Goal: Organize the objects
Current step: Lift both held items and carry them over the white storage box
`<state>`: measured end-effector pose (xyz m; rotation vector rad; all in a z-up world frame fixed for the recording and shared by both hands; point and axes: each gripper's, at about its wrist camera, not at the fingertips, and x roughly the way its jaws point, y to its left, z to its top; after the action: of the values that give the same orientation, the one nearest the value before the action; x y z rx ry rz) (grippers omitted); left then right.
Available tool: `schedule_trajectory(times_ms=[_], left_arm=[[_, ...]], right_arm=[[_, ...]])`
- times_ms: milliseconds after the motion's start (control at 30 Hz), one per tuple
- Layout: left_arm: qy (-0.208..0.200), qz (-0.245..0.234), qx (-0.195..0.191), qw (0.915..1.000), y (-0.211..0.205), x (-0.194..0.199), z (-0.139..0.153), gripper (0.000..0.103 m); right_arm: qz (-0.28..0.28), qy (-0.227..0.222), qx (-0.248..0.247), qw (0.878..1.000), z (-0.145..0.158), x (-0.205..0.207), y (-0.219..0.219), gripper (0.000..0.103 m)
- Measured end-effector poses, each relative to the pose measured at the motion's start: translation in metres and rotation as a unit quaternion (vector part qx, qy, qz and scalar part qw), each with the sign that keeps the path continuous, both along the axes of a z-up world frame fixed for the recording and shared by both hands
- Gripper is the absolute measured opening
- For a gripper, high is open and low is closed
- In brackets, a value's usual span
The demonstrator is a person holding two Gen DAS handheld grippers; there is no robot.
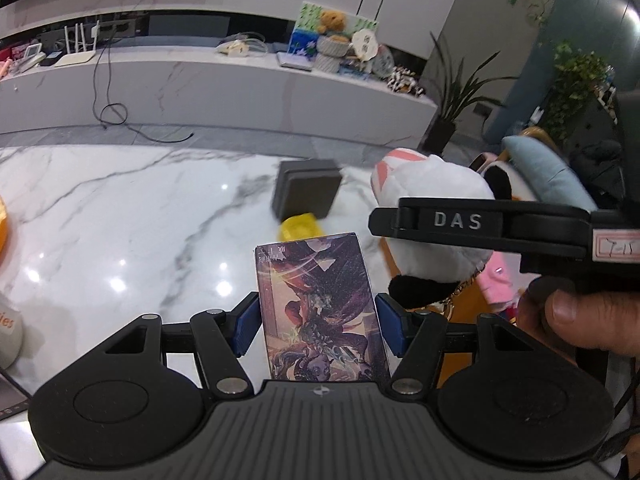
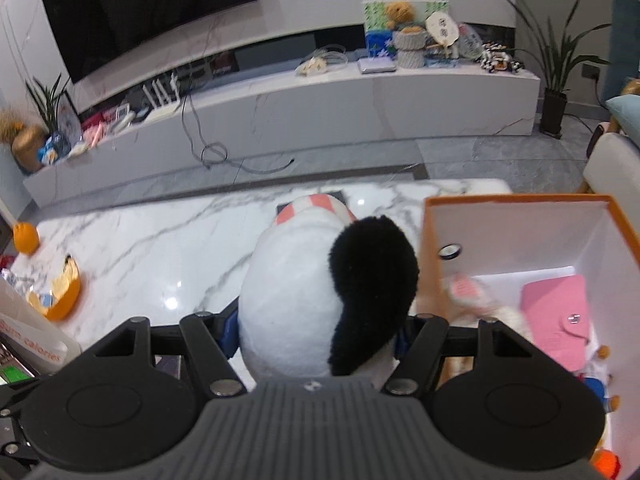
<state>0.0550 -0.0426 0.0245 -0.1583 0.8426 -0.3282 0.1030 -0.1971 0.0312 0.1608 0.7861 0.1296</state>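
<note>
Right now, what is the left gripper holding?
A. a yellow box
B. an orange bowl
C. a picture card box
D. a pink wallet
C: the left gripper has its blue pads pressed on both sides of the picture card box, held above the marble table.

Left of the plush panda [image 2: 320,292]: bare marble table [image 2: 160,248], open lane | right: orange box [image 2: 430,240] wall blocks (top open) | ahead: gray case [image 1: 306,188] and yellow block [image 1: 300,227] crowd the path

"das" on right hand-held gripper [image 1: 384,222]; "calories" on white container [image 2: 36,344].
</note>
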Motion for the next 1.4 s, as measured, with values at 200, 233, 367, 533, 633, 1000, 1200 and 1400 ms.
schedule_trajectory(times_ms=[200, 233, 367, 533, 633, 1000, 1200, 1400], left_arm=[[-0.019, -0.007, -0.022, 0.9995, -0.017, -0.002, 0.010, 0.071], [-0.022, -0.009, -0.025, 0.9994, -0.021, -0.002, 0.012, 0.071], [-0.027, -0.020, -0.034, 0.9989, -0.037, -0.002, 0.016, 0.071], [-0.032, -0.032, -0.047, 0.9979, -0.058, -0.003, 0.018, 0.071], [-0.035, -0.039, -0.056, 0.9971, -0.070, -0.003, 0.019, 0.071], [-0.035, -0.065, -0.066, 0.9951, -0.108, -0.002, 0.010, 0.071], [-0.033, -0.089, -0.062, 0.9935, -0.130, -0.003, 0.004, 0.071], [-0.026, -0.114, -0.036, 0.9925, -0.151, -0.008, -0.007, 0.071]], right_arm=[[-0.030, -0.023, 0.016, 0.999, 0.021, -0.017, -0.037, 0.069], [-0.034, -0.026, 0.018, 0.999, 0.023, -0.020, -0.042, 0.069], [-0.058, -0.030, 0.023, 0.998, 0.027, -0.027, -0.065, 0.069], [-0.084, -0.031, 0.023, 0.996, 0.028, -0.036, -0.091, 0.069], [-0.099, -0.035, 0.026, 0.994, 0.030, -0.042, -0.105, 0.069], [-0.134, -0.037, 0.026, 0.990, 0.029, -0.051, -0.147, 0.069], [-0.140, -0.034, 0.025, 0.989, 0.026, -0.053, -0.161, 0.069], [-0.129, -0.023, 0.000, 0.991, 0.019, -0.046, -0.167, 0.069]])
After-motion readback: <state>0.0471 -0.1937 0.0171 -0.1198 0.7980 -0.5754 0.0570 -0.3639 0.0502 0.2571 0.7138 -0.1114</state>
